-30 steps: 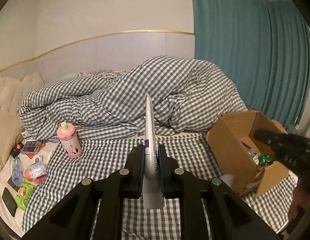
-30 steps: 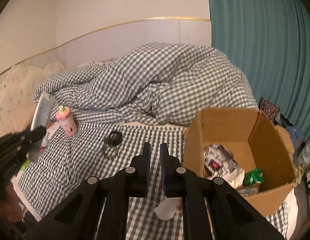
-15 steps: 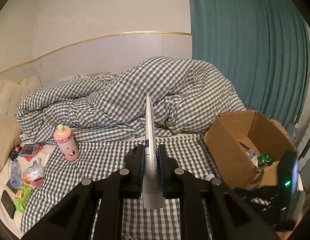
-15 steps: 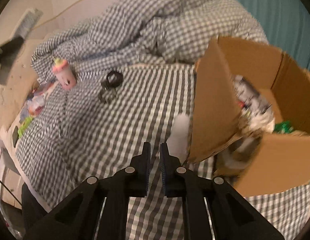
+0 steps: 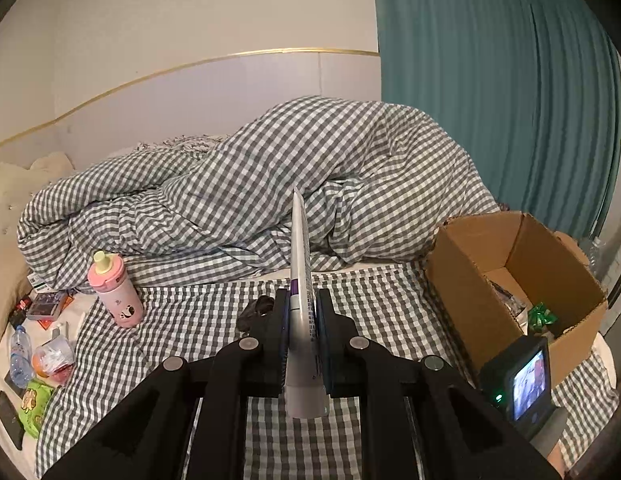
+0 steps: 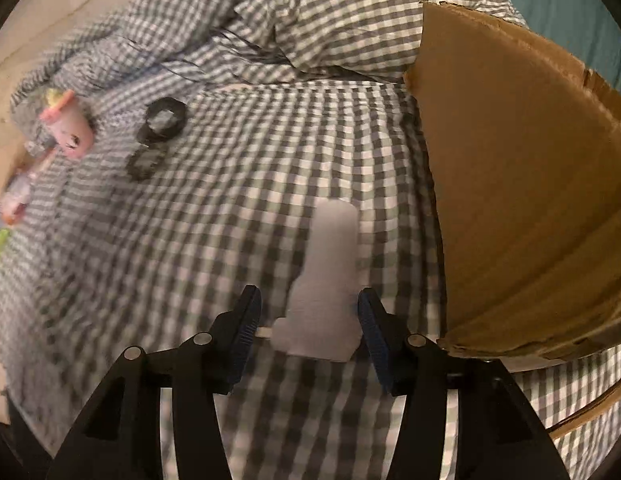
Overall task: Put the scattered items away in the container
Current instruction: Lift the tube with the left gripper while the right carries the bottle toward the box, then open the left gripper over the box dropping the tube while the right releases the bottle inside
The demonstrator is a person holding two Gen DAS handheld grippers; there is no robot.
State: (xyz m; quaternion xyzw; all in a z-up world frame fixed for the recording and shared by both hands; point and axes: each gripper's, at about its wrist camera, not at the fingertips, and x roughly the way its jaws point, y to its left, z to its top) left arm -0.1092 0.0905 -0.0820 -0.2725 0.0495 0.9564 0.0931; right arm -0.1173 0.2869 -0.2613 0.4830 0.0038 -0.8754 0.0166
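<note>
My left gripper is shut on a white tube with a purple band, which stands upright between the pads over the checked sheet. The open cardboard box sits to its right with several items inside. My right gripper points steeply down at the sheet beside the box's outer wall. Its jaws are opening, and a small white bottle-shaped item lies on the sheet between them with gaps to the pads. That view is blurred.
A pink drink bottle and black rings lie on the sheet to the left. Snack packs and a water bottle crowd the bed's left edge. A bunched checked duvet fills the back. The right tool's camera screen shows by the box.
My right gripper has dropped and tilted down to the sheet beside the box, and its jaws have gone from shut to apart around the white item. The left gripper keeps the tube and shifted slightly.
</note>
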